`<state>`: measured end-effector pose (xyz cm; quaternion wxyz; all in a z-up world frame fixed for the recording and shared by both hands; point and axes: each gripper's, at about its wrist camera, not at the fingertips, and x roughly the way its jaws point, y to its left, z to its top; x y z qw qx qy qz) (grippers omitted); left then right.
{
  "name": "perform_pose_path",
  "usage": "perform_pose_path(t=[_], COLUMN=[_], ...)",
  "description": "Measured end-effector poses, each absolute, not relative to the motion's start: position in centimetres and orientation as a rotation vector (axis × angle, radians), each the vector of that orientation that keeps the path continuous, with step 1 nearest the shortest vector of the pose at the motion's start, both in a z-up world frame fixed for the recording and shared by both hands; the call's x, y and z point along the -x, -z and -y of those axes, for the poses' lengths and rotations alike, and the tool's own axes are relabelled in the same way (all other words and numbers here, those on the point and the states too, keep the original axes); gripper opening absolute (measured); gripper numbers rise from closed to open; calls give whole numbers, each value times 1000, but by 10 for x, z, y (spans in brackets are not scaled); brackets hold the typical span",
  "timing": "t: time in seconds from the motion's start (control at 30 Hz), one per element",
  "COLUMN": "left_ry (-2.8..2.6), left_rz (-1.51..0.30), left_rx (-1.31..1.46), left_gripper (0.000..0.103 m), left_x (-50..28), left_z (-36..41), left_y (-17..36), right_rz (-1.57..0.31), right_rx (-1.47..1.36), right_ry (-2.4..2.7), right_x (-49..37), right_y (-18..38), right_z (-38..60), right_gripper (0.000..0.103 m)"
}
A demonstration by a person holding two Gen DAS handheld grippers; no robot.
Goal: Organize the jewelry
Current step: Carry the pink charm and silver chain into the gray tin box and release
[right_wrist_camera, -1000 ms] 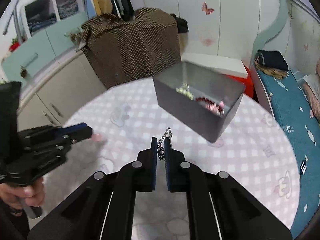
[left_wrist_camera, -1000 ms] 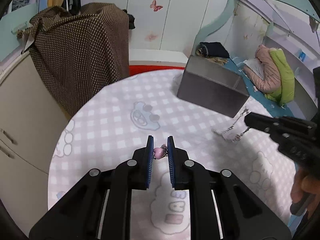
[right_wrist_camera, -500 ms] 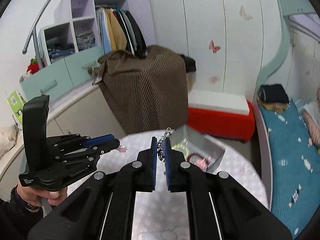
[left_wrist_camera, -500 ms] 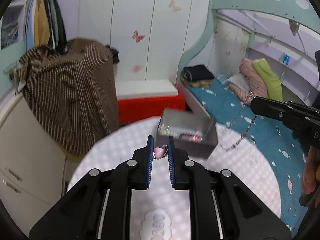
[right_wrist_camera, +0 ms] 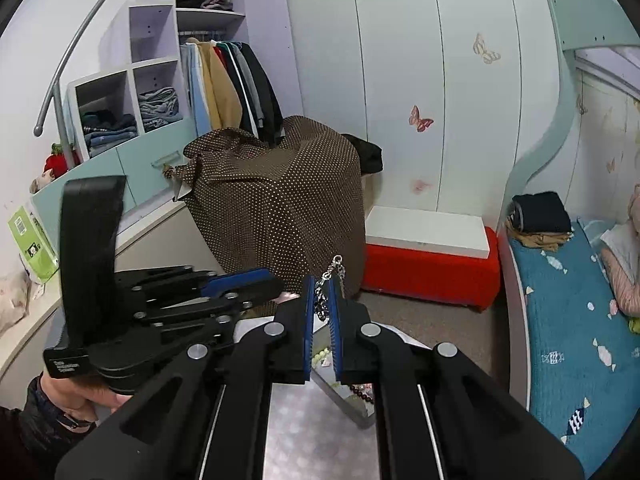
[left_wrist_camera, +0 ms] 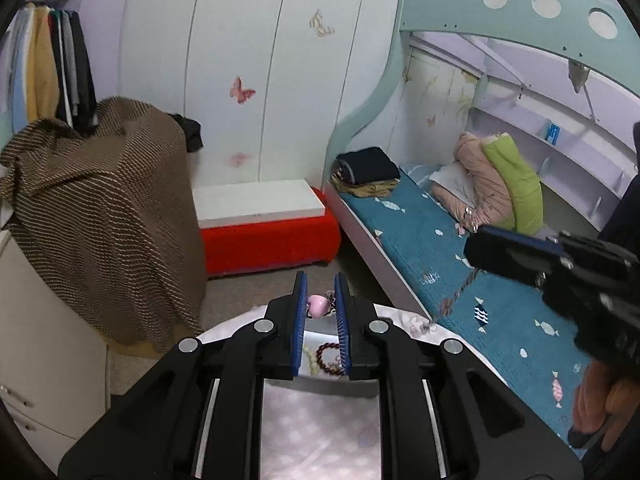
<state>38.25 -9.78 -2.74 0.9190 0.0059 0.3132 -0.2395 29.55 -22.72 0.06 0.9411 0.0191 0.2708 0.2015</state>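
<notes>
Broadly, a round table (left_wrist_camera: pixel 320 440) with a pale pink checked cloth fills the bottom of both wrist views, and an open grey metal box (left_wrist_camera: pixel 320 354) sits on it below the grippers. Inside the box lie a dark red beaded bracelet (left_wrist_camera: pixel 328 356) and a string of pale cream beads (left_wrist_camera: pixel 310 354); the right wrist view shows the same box (right_wrist_camera: pixel 340 388) with pale green beads near its rim.

Next in size, the left gripper (left_wrist_camera: pixel 320 300) holds its blue pads close together on a small pink heart charm (left_wrist_camera: pixel 317 305), glossy and rounded, with a bit of silver chain beside it toward the right pad. It hangs above the far edge of the box.

The right gripper (right_wrist_camera: pixel 322 296) has its pads nearly touching, pinched on a silver chain (right_wrist_camera: pixel 330 276) whose links and clasp stick up past the fingertips. In the left wrist view the same chain (left_wrist_camera: pixel 452 296) dangles from the right gripper's tip down toward the table edge, thin and blurred. A hand (left_wrist_camera: pixel 600 404) grips that gripper's handle at the lower right.
</notes>
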Motion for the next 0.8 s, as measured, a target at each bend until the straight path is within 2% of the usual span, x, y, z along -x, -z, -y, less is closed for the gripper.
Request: perform_pose_path(t=[0.57, 0.63, 0.67, 0.7, 0.73, 0.77, 0.8], left_ry=[488, 484, 480, 465, 442, 408, 390], left_rz=[-882, -899, -907, -905, -888, -853, -833], left_rx=[-10, -2, -1, -1, -2, -4, -7], left_gripper=[14, 17, 34, 71, 89, 97, 97], left_x=[-468, -473, -474, -474, -473, -469, -466], left_z=[130, 128, 127, 125, 123, 119, 115], left_y=[114, 121, 123, 125, 125, 122, 120], right_rz=[-773, -791, -800, -807, -814, -823, -830], right_rx=[-125, -139, -143, -145, -152, -159, -169], right_ry=[-365, -364, -363, -361, -355, -348, -345], right_x=[-358, -360, -360, -361, -361, -361, -361], right_y=[77, 84, 87, 89, 90, 92, 92], right_z=[241, 243, 243, 244, 245, 247, 248], right_gripper=[6, 6, 7, 9, 11, 18, 23])
